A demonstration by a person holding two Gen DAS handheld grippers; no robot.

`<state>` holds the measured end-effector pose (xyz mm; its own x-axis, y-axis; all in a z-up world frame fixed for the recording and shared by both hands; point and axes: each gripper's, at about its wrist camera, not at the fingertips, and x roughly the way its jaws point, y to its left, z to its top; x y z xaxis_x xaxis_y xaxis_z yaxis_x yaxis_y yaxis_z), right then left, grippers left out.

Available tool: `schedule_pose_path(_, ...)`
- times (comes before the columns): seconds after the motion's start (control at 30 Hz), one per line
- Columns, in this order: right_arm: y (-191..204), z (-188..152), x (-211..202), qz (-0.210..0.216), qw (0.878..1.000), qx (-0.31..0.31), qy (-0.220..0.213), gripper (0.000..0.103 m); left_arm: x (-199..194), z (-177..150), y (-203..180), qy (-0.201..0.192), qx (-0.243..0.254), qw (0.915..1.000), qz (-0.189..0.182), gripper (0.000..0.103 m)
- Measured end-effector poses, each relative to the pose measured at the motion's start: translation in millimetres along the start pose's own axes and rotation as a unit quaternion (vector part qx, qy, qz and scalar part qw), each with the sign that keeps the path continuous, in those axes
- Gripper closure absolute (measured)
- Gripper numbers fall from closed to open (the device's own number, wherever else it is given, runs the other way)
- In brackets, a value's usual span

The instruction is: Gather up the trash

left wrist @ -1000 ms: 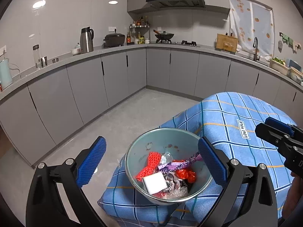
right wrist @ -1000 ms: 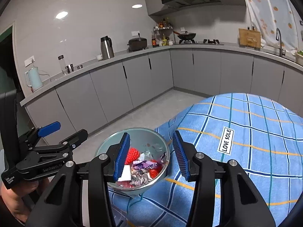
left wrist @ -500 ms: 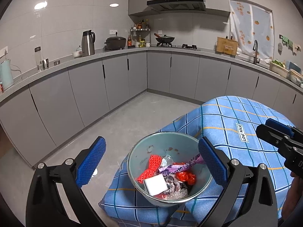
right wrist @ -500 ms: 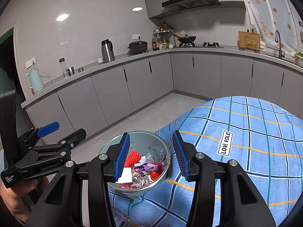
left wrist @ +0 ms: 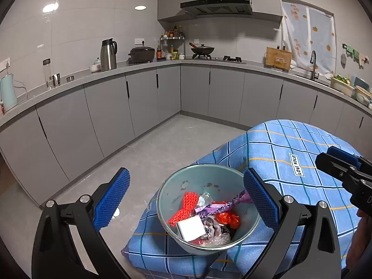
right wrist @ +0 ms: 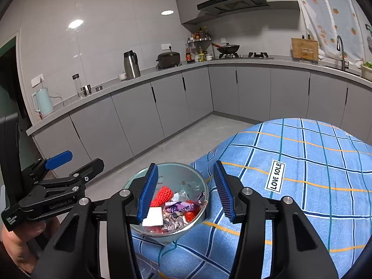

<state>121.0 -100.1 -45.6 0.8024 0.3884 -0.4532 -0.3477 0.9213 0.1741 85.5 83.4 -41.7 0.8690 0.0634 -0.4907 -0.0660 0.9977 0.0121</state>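
A metal bowl [left wrist: 186,181] stands at the corner of a table under a blue checked cloth [left wrist: 290,139]. It holds trash: a red foam net [left wrist: 186,207], a white block [left wrist: 190,227], a purple wrapper [left wrist: 223,205] and red plastic [left wrist: 226,218]. My left gripper [left wrist: 184,174] is open wide, hovering short of the bowl, nothing in it. My right gripper [right wrist: 185,166] hovers above the bowl [right wrist: 183,174]; its jaws are opening with nothing between the pads. Each gripper shows in the other's view: the left gripper [right wrist: 80,160] at the left, the right gripper [left wrist: 330,155] at the right.
Grey floor [left wrist: 151,153] lies beyond the table corner. Grey cabinets [left wrist: 104,107] run round the kitchen under a worktop with a steel jug [left wrist: 108,54], a cooker pot [left wrist: 141,54] and a wok [left wrist: 202,50]. A "LOVE SOLE" label [right wrist: 275,176] is sewn on the cloth.
Both hands stay almost still over the bowl. The right jaws have spread very slightly. The trash in the bowl has not moved.
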Motion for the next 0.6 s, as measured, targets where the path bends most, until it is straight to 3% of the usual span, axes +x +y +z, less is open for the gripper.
schedule_pose_path(0.6,0.0,2.4,-2.9,-0.001,1.0,-0.002,-0.004,0.053,0.3,2.4,0.3,0.001,0.0,1.0,0.004,0.006)
